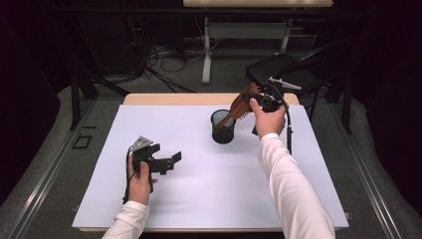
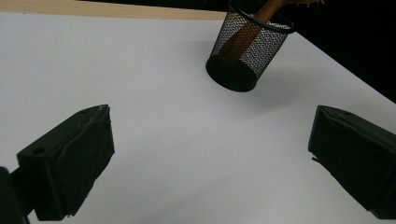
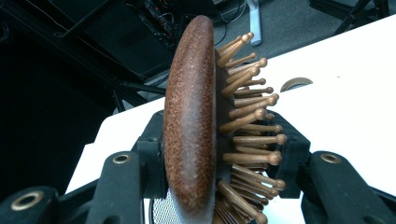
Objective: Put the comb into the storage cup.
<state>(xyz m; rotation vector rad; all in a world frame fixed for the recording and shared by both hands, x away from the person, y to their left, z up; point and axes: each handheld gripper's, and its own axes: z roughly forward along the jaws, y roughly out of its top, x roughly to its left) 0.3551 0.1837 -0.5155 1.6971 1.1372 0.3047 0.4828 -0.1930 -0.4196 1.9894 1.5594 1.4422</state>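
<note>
The white rectangular table top (image 1: 209, 199) has much free surface; the one black wire-mesh cup (image 1: 222, 127) stands near its far edge. One brown wooden hairbrush with wooden pins (image 3: 205, 135) is clamped at its head by the right gripper (image 1: 259, 99), its handle slanting into the cup. The left gripper (image 1: 166, 163) is above bare table, jaws wide apart.

High view: fixed above the person's side, facing forward and down; takes in the whole white bench (image 1: 199, 199) from a distance.

Left gripper view: low over the bench, looking across it toward the mesh cup (image 2: 247, 46), middling near.

Right gripper view: very close on the wooden hairbrush (image 3: 191, 121); background likely bench edge and floor.

Shared: cup, brush and bench surface.
</note>
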